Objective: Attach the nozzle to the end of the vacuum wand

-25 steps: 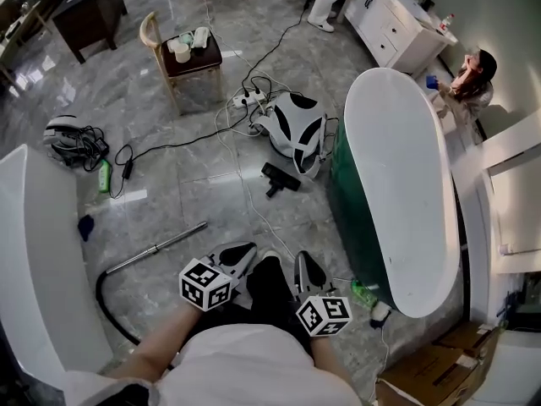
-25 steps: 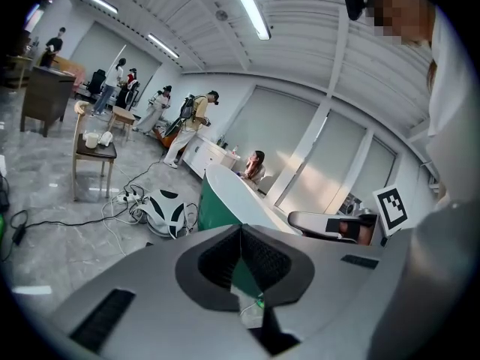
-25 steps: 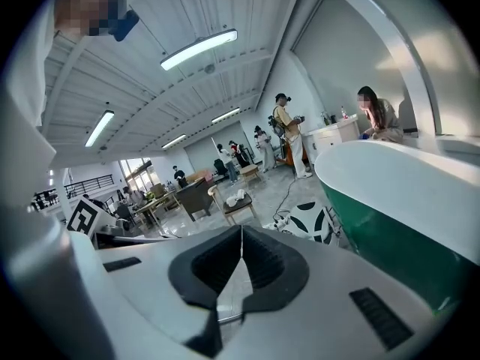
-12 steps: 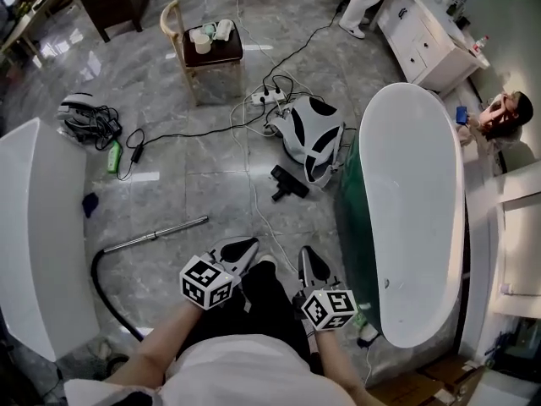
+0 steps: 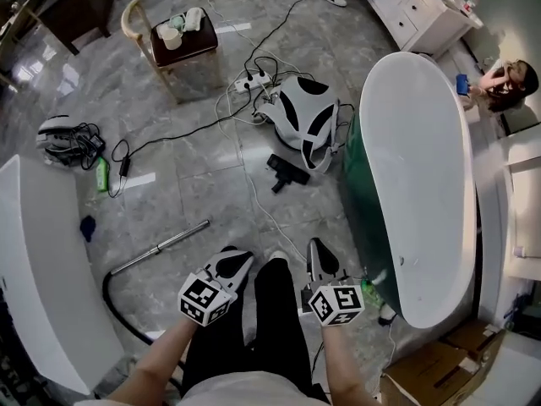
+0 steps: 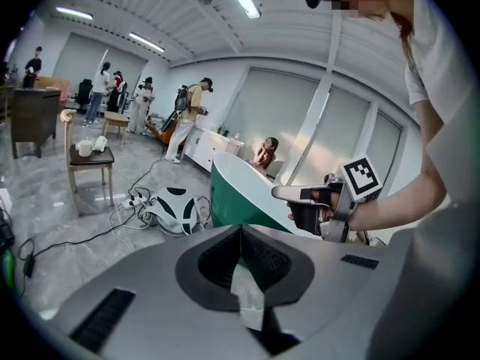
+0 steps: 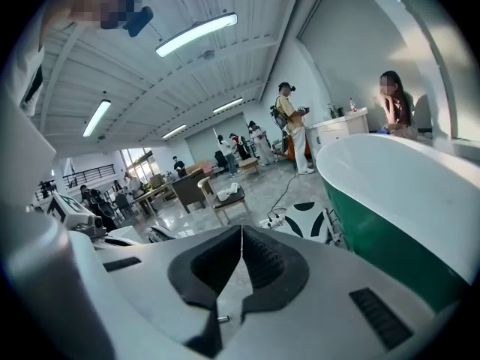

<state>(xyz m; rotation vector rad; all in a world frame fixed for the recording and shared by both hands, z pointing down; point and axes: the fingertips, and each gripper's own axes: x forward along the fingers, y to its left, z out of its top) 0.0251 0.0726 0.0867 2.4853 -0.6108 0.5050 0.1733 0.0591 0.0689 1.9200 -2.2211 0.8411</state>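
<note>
Both hand-held grippers are shut and empty. In its own view the left gripper (image 6: pixel 241 231) shows its two dark pads meeting along one line with nothing between them, and the right gripper (image 7: pixel 241 235) shows the same. In the head view the left gripper (image 5: pixel 235 260) and right gripper (image 5: pixel 318 256) are held low in front of the person, one on each side of the black trousers (image 5: pixel 275 311). They stand apart from each other and touch nothing. The nozzle (image 5: pixel 283 173), black, lies on the grey marble floor (image 5: pixel 194 167) just beside the green outer wall of the tub (image 5: pixel 372 142). It is below a white-and-black body (image 5: pixel 304 121) ringed with white cables. The wand (image 5: pixel 161 248), a bare metal tube, lies on the floor to the left of the left gripper, angled up to the right. A black hose (image 5: pixel 108 299) curves away from its lower left end, and its upper right end is free. Nozzle and wand are well apart and not joined, and neither gripper is in contact with either. A power strip (image 5: pixel 254 80) lies above the white-and-black body, and a chair (image 5: pixel 173 45) carrying cups stands near the top left. A cardboard box (image 5: pixel 431 375) sits at the bottom right, past the tub's near end. A seated person (image 5: pixel 507 79) is at the tub's far right side.
</note>
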